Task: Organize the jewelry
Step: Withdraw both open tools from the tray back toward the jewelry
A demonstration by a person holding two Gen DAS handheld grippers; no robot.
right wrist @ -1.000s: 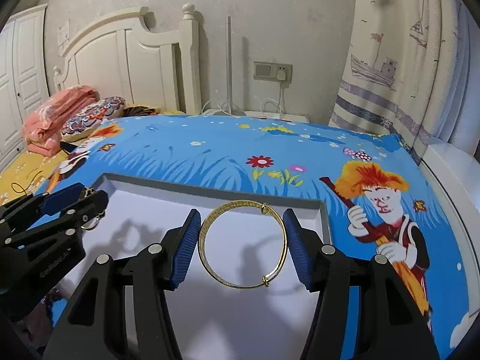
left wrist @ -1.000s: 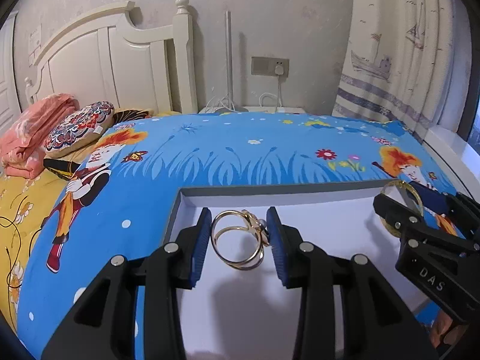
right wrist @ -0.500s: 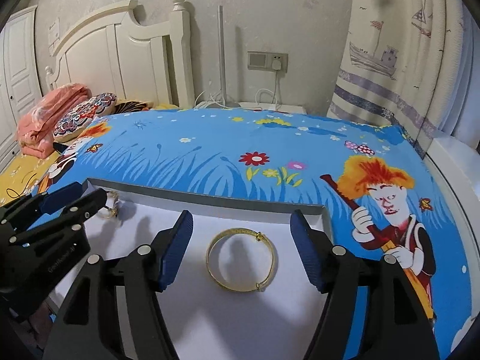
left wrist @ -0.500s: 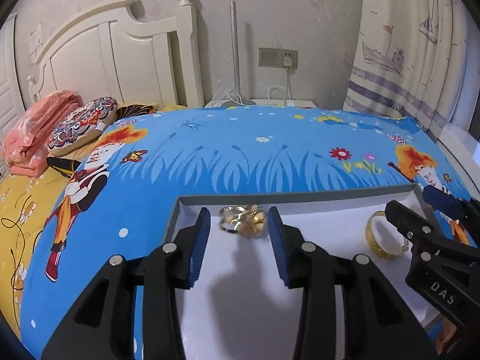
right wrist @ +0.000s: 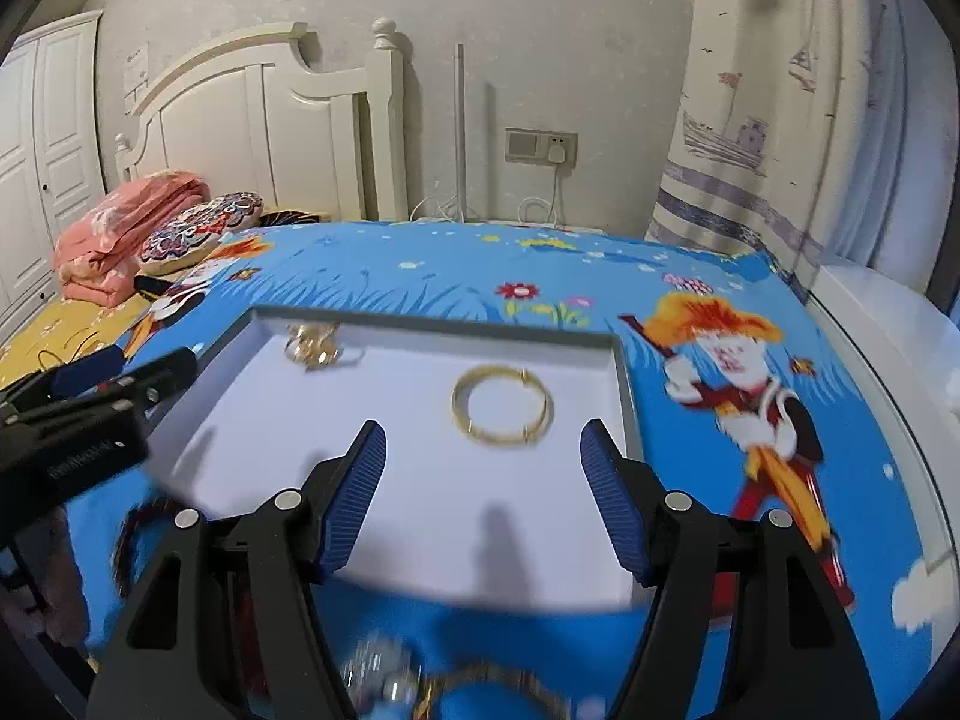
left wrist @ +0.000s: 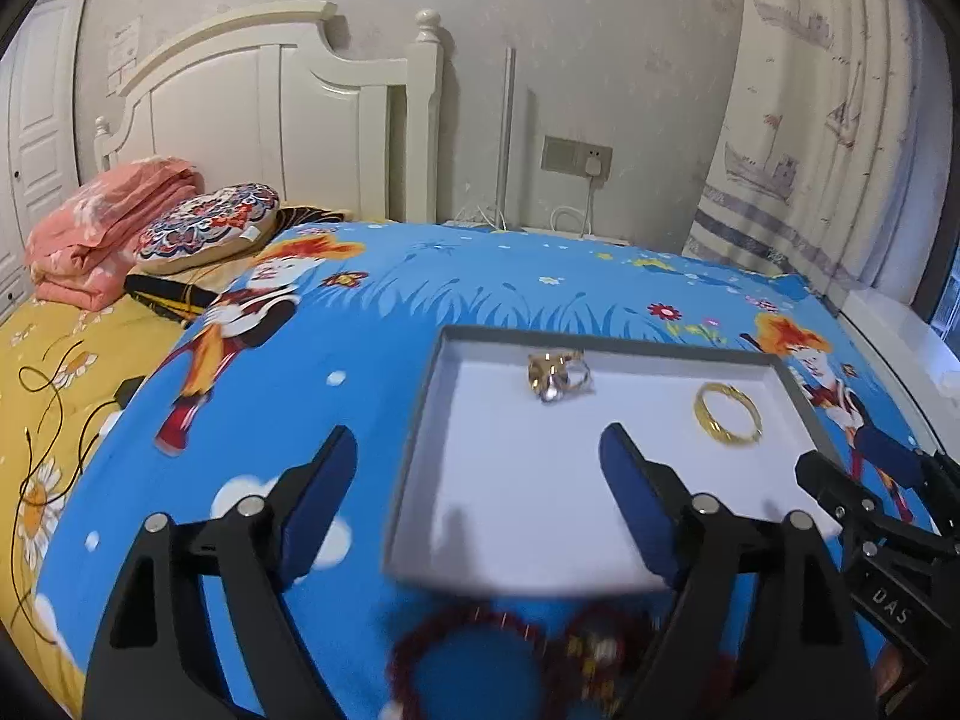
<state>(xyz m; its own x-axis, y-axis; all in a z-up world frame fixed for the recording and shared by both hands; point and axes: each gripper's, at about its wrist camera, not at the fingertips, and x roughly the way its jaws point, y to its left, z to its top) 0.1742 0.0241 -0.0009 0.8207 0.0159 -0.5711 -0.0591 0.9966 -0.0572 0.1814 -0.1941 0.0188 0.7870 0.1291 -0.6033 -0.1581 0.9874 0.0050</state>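
Observation:
A white tray with a grey rim (left wrist: 420, 408) (right wrist: 624, 396) lies on the blue cartoon bedspread. A cluster of gold and silver rings (left wrist: 558, 375) (right wrist: 312, 345) rests at its far left. A gold bangle (left wrist: 729, 414) (right wrist: 501, 408) lies flat at its far right. My left gripper (left wrist: 474, 450) hangs over the tray's near left corner, its jaws opening with nothing between them. My right gripper (right wrist: 483, 438) stands open just short of the bangle without touching it. Blurred on the bedspread near me are a dark red bead bracelet (left wrist: 468, 642) and silver and gold pieces (right wrist: 390, 678).
A patterned cushion (left wrist: 210, 225) and folded pink blanket (left wrist: 108, 216) sit at the far left by the white headboard (left wrist: 270, 114). A thin black cord (left wrist: 54, 408) trails over the yellow sheet. A curtain (left wrist: 810, 120) hangs at the right; a white ledge (right wrist: 888, 336) borders the bed.
Both grippers let go of their pieces and drew back toward me. The ring cluster and the bangle now lie in the tray, and the left jaws have spread much wider.

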